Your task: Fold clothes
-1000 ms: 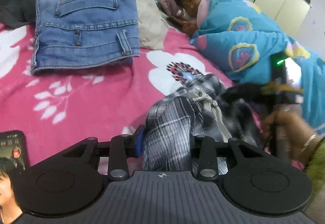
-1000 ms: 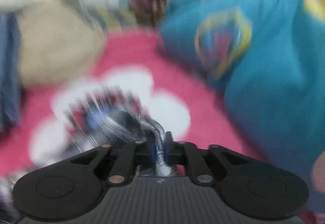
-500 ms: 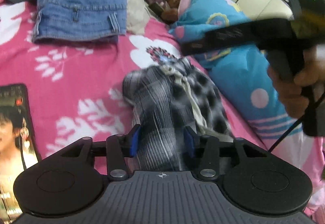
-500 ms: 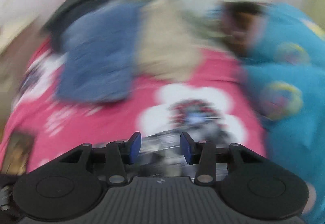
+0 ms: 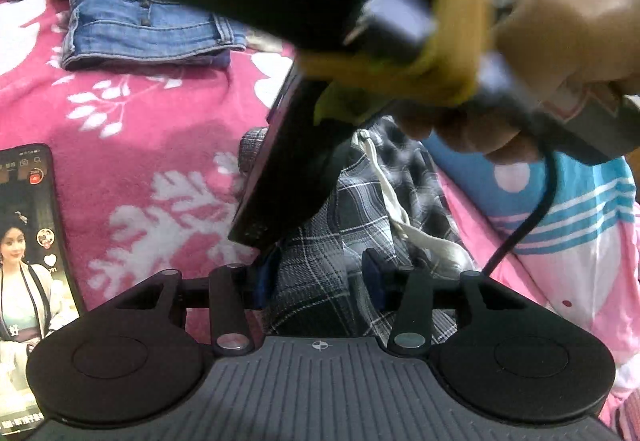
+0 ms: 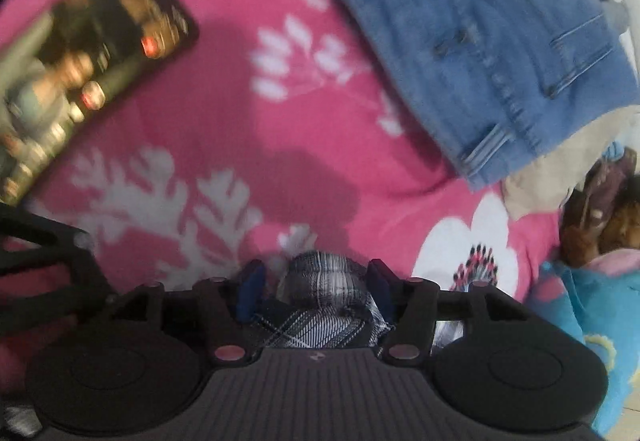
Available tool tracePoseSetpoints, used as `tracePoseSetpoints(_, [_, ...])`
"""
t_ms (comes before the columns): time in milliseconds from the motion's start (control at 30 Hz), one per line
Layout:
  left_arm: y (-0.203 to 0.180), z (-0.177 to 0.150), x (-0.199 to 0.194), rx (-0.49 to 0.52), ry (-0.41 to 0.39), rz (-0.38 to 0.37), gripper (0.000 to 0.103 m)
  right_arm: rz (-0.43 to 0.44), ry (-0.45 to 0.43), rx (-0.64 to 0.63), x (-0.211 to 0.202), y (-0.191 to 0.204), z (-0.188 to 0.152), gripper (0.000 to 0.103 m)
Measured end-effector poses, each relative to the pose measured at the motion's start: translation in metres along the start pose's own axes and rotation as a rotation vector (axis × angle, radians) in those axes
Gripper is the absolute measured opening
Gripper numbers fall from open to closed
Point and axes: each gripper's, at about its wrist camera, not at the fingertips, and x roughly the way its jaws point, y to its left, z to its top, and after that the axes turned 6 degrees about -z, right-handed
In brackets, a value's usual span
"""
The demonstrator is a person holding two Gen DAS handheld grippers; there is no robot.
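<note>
The plaid garment (image 5: 320,273) lies bunched on the pink floral blanket (image 5: 152,113), a white drawstring (image 5: 384,193) trailing across it. The left gripper (image 5: 318,275) stands partly open with its blue pads pressed against the cloth between them. The right gripper (image 6: 314,289), whose jaws have just been opening, straddles a fold of the same plaid with gaps beside its pads. Folded jeans (image 6: 492,45) and a lit phone (image 6: 92,57) rest nearby.
</note>
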Motion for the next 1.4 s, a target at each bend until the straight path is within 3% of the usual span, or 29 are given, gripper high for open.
tracePoseSetpoints(67, [-0.001, 0.000, -0.001, 0.003, -0.005, -0.004, 0.045, -0.016, 0.009, 0.074, 0.000, -0.008, -0.007, 0.034])
tracePoseSetpoints(100, [-0.002, -0.001, -0.002, 0.005, -0.006, -0.007, 0.045, -0.023, 0.014, 0.110, 0.000, -0.012, -0.011, 0.018])
tracePoseSetpoints(200, [-0.004, -0.001, -0.003, 0.009, -0.007, -0.018, 0.045, -0.067, -0.058, 0.301, -0.021, -0.033, -0.031, 0.011])
tracePoseSetpoints(333, [-0.003, -0.001, -0.005, -0.004, -0.007, -0.033, 0.045, -0.091, -0.243, 0.659, -0.061, -0.067, -0.064, 0.011])
tracePoseSetpoints(400, [-0.001, 0.000, -0.006, -0.019, -0.010, -0.034, 0.045, -0.019, -0.374, 0.857, -0.074, -0.081, -0.086, 0.011])
tracePoseSetpoints(467, [0.002, 0.001, -0.007, -0.039, -0.012, -0.034, 0.045, 0.066, -0.472, 0.961, -0.074, -0.084, -0.101, 0.011])
tracePoseSetpoints(600, [0.007, 0.000, -0.009, -0.083, -0.005, -0.023, 0.045, 0.252, -0.527, 0.991, -0.044, -0.078, -0.093, 0.014])
tracePoseSetpoints(700, [0.013, -0.001, -0.007, -0.113, 0.005, -0.009, 0.045, 0.447, -0.476, 0.908, -0.018, -0.070, -0.069, 0.031])
tracePoseSetpoints(767, [0.016, -0.002, -0.008, -0.128, 0.002, -0.008, 0.045, 0.476, -0.442, 0.849, -0.013, -0.069, -0.057, 0.037])
tracePoseSetpoints(867, [0.021, -0.002, -0.016, -0.153, -0.010, -0.021, 0.045, 0.461, -0.478, 0.892, -0.025, -0.089, -0.073, 0.039])
tracePoseSetpoints(933, [0.024, -0.002, -0.023, -0.173, -0.015, -0.033, 0.046, 0.400, -0.527, 1.001, -0.045, -0.104, -0.111, 0.050])
tracePoseSetpoints(1067, [0.032, 0.002, -0.037, -0.206, -0.037, -0.031, 0.048, 0.255, -0.610, 1.213, -0.082, -0.130, -0.191, 0.058])
tracePoseSetpoints(1200, [0.042, 0.019, -0.052, -0.231, -0.118, -0.003, 0.052, 0.119, -0.537, 1.318, -0.079, -0.134, -0.238, 0.059])
tracePoseSetpoints(1333, [0.044, 0.041, -0.047, -0.217, -0.195, 0.065, 0.057, 0.092, -0.436, 1.350, -0.040, -0.142, -0.245, 0.059])
tracePoseSetpoints(1400, [0.045, 0.054, -0.028, -0.205, -0.192, 0.125, 0.057, 0.097, -0.401, 1.341, -0.014, -0.149, -0.237, 0.059])
